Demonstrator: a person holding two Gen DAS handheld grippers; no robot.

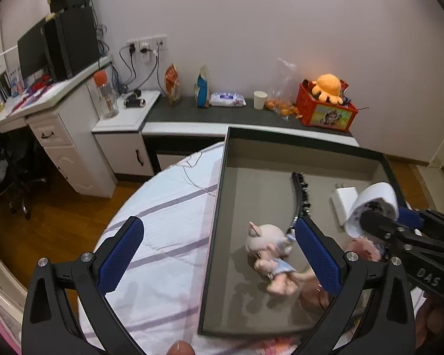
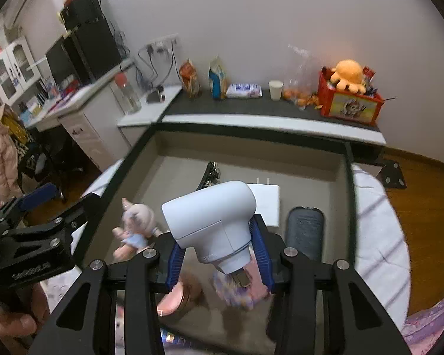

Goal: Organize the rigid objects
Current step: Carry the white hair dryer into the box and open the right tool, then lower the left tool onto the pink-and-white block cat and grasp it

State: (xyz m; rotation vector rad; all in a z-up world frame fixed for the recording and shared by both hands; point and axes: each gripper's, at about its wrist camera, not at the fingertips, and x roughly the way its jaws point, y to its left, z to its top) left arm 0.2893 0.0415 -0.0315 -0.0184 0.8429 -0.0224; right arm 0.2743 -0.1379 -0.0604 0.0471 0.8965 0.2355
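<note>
Nearest the lens in the right wrist view, the white hair dryer (image 2: 213,222) is clamped between the blue pads of the right tool (image 2: 219,261), gripped low on its body near the handle stub, with the head tilted toward ten o'clock. It is carried above the grey tray (image 2: 350,177), which rests on the striped bed (image 1: 162,222); it cannot be told whether any part of the dryer touches the tray floor.

Below and around the dryer, other things lie in the tray: a white charger (image 2: 266,201) at about one o'clock, a dark grey oblong case (image 2: 305,227) at three o'clock, a black comb (image 2: 208,174) at twelve o'clock, and a small plush doll (image 2: 136,224) at nine o'clock. A pink round item and a purple-pink soft item sit blurred beneath the tool.

The step in hand is judged to be setting the dryer down in the tray. It would be done well if a bare patch were chosen, probably toward the far wall at twelve o'clock, the dryer lowered until it is supported, and only then the grip released, so that the charger and comb are not knocked.

The left tool (image 1: 219,254) is held wide apart and grips nothing; it hovers over the tray's left rim, with the doll seen between its fingers.
</note>
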